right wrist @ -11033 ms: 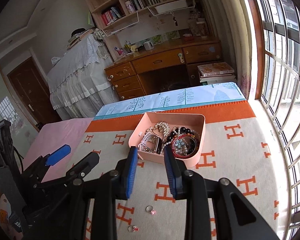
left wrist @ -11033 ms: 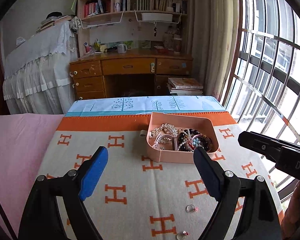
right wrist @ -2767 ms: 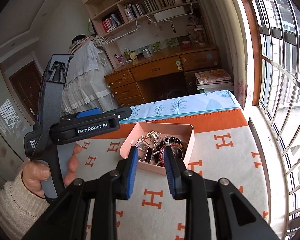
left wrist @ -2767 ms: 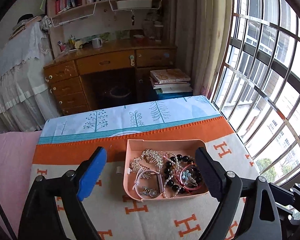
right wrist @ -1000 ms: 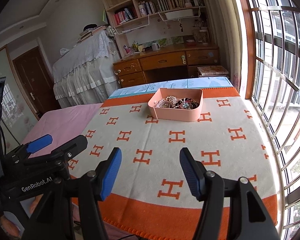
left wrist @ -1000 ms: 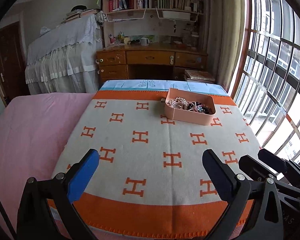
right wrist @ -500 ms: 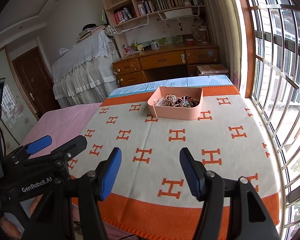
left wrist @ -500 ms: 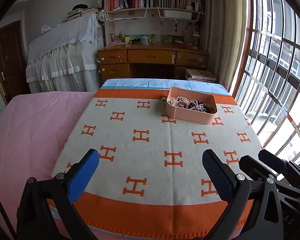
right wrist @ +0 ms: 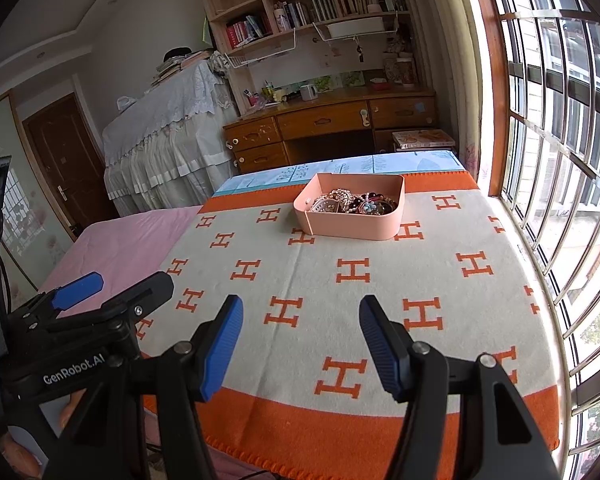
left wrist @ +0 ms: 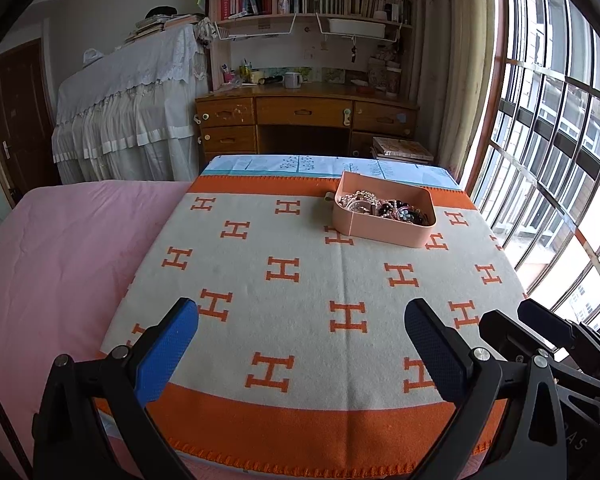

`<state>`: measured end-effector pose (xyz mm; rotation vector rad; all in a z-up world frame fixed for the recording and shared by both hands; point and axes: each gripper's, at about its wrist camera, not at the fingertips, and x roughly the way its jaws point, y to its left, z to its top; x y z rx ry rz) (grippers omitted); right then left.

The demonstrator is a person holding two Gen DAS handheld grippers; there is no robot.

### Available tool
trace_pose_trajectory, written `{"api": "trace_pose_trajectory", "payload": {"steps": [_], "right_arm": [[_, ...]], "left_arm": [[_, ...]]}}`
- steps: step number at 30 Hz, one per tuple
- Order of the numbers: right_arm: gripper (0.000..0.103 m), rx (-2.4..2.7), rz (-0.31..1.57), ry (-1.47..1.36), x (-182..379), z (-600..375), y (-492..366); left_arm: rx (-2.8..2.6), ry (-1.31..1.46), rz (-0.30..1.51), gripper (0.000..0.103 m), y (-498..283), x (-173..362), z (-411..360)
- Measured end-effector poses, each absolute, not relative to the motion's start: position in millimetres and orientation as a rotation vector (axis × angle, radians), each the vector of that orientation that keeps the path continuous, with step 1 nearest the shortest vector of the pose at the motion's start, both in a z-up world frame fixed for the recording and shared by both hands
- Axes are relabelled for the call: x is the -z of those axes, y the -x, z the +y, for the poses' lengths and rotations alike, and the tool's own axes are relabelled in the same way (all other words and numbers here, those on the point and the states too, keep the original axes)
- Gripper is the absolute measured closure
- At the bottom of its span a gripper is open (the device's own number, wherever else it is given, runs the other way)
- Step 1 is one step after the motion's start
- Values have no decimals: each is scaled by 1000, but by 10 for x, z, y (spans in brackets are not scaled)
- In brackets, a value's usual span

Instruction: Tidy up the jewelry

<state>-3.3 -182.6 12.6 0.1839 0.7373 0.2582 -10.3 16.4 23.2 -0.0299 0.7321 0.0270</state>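
A pink tray (left wrist: 384, 234) full of beads, bracelets and other jewelry (left wrist: 380, 208) sits at the far side of the blanket. My left gripper (left wrist: 300, 316) hovers open over the blanket's near edge, far short of the tray, with nothing between its blue pads. The right wrist view shows the same tray (right wrist: 352, 230) and jewelry (right wrist: 356, 202) far ahead. My right gripper (right wrist: 300, 308) is open and empty too. The left gripper (right wrist: 116, 288) shows at that view's left edge, and the right gripper (left wrist: 540, 324) at the left wrist view's right edge.
A cream blanket (left wrist: 300, 248) with orange H marks covers the bed, with a pink sheet (left wrist: 60, 248) to its left. Behind stand a wooden desk (left wrist: 304, 116), bookshelves and a white-draped piece of furniture. A barred window (left wrist: 560, 152) runs along the right.
Since a few seconds ago both grippers have drawn back from the tray to the blanket's near edge, and the right jaws stand wider. The two rings seen earlier on the blanket are gone. No motion over the last second.
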Motion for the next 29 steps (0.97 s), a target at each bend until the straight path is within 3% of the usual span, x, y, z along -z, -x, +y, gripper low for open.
{"api": "trace_pose_trajectory", "payload": {"steps": [29], "right_arm": [[42,-258,768,-167,-6,-1741,-42]], "left_arm": [[-77,10,746,1,89,-145,324]]}}
